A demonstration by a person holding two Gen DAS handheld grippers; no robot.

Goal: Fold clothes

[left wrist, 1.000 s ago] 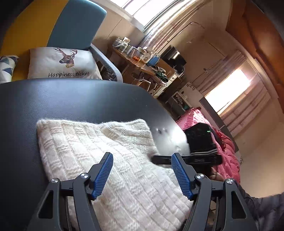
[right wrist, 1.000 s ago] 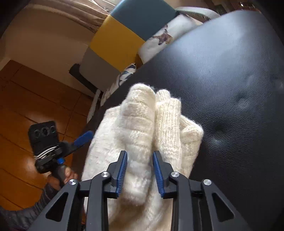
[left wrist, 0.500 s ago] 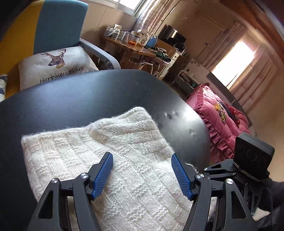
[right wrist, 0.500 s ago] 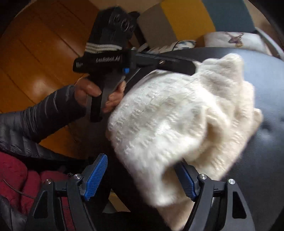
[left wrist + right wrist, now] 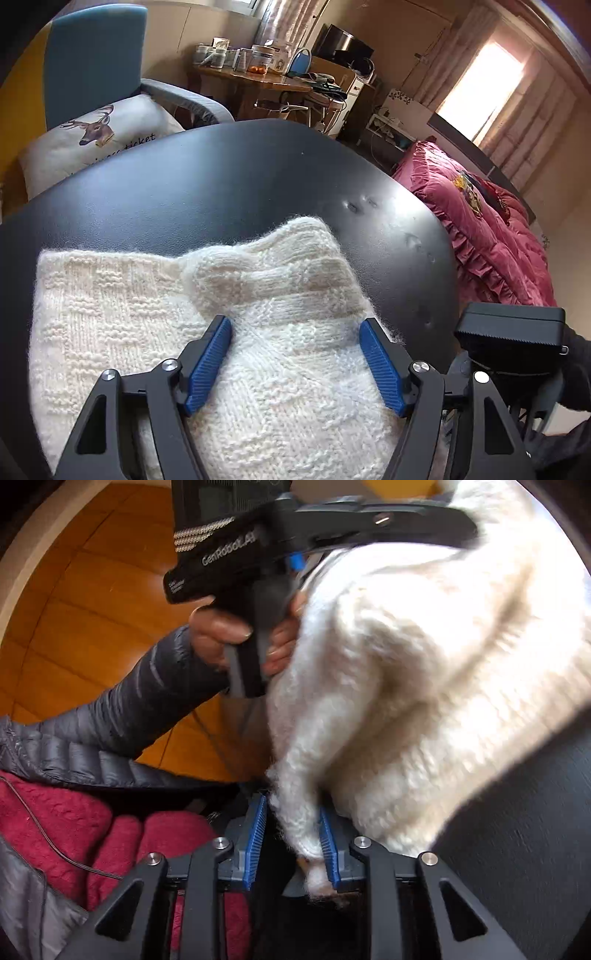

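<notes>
Left tongs (image 5: 295, 363) wide over cream knit sweater (image 5: 155, 325); right tongs (image 5: 291, 843), just closing, pinched on a fluffy hanging fold at the near table (image 5: 207, 192) edge. Bare black top beyond. Farther off, deer cushion (image 5: 99, 140), pink bed (image 5: 491, 236).

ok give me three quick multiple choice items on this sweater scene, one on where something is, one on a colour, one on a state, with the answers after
1. Where does the cream sweater lie?
A. on the black table
B. on the pink bed
C. on the wooden floor

2. What colour are the gripper pads?
A. red
B. blue
C. green

3. What is between the pads of the right gripper?
A. nothing
B. the deer pillow
C. a fold of the sweater

Answers:
1 A, the knit is spread over the dark tabletop in the left wrist view.
2 B, both grippers show ribbed blue pads.
3 C, white knit runs down between the right gripper's pads, whose jaws have just been closing.
</notes>
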